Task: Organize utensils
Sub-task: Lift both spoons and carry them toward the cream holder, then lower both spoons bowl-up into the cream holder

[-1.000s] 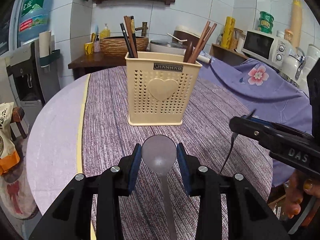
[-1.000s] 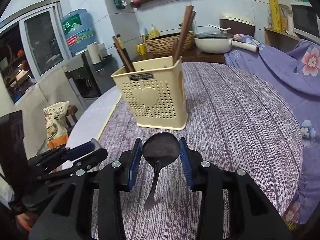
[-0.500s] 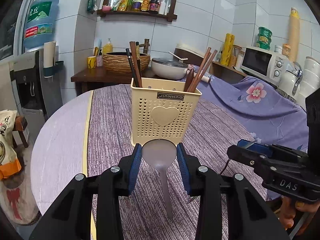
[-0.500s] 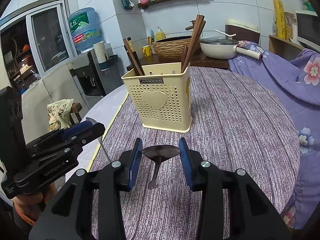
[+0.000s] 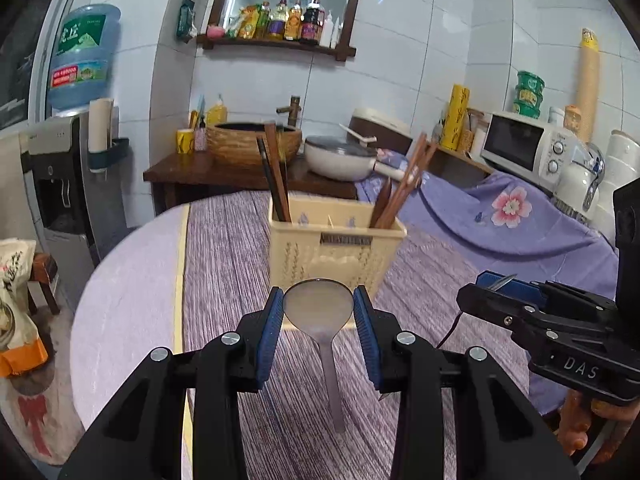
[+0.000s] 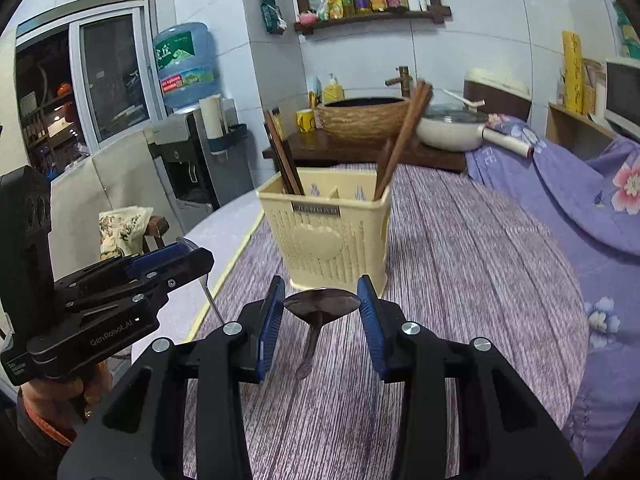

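Holder [image 5: 335,250] motion-blurred, label unreadable; chopstick [image 5: 276,184] bases hidden, seemingly inside.

chopsticks [image 5: 402,184] lean at both ends of the caddy [image 5: 334,250], its middle compartments open

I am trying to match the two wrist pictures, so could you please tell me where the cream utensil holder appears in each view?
Left wrist: the cream utensil holder stands at centre, just beyond the spoon.
Right wrist: the cream utensil holder stands at centre, slightly higher in the picture.
Shared landmark: the woven basket behind it.
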Tool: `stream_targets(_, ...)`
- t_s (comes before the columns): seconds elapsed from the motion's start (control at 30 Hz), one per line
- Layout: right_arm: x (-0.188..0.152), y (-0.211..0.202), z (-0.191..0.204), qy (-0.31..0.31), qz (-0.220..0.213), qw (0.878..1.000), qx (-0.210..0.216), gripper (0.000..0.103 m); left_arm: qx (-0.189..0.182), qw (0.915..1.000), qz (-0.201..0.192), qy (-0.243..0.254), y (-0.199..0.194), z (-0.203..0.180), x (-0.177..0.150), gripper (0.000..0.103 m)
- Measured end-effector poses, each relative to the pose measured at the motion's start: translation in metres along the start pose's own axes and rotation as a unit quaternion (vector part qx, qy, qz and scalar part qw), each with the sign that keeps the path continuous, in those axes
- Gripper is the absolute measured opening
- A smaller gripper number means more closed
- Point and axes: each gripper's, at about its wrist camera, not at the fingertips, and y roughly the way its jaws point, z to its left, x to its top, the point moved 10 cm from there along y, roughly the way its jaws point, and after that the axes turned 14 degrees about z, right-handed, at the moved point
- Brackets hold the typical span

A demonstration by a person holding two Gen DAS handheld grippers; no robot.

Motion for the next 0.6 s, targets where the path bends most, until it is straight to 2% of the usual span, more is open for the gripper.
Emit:
stream_targets(0.1, 0.027, -0.015, 0.004, -0.016, -0.025, 1.0, -0.007, 0.038, 0.002, 0.9997, -0.026, 0.002, -0.013, 0.002, 0.033, 0.035)
stream_targets(0.2, 0.066, -0.034, 0.009, -0.029, -0.06, 0.998, -0.016, 0.038, 0.019, 0.9976, -0.066, 0.003, -0.031, 0.004, 0.073, 0.035)
stream_targets(0.3, 0.099, -0.045, 0.009, -0.027, -0.076, 0.997, -0.018, 0.038, 0.024, 0.9951, -0.095, 0.006, -0.042, 0.001, 0.111, 0.035)
stream_targets(0.4, 0.134, -0.054, 0.005, -0.026, -0.104, 0.993, -0.04, 0.038, 0.035, 0.9923, -0.119, -0.001, -0.045, 0.002, 0.14, 0.035)
stream_targets(0.5, 0.16, -0.051, 0.0, -0.022, -0.114, 0.992, -0.051, 0.038, 0.047, 0.9901, -0.132, -0.009, -0.038, 0.005, 0.157, 0.035)
stream_targets(0.6, 0.168, -0.039, -0.004, -0.018, -0.111, 0.992, -0.062, 0.038, 0.056, 0.989, -0.136, -0.016, -0.02, 0.01, 0.163, 0.035)
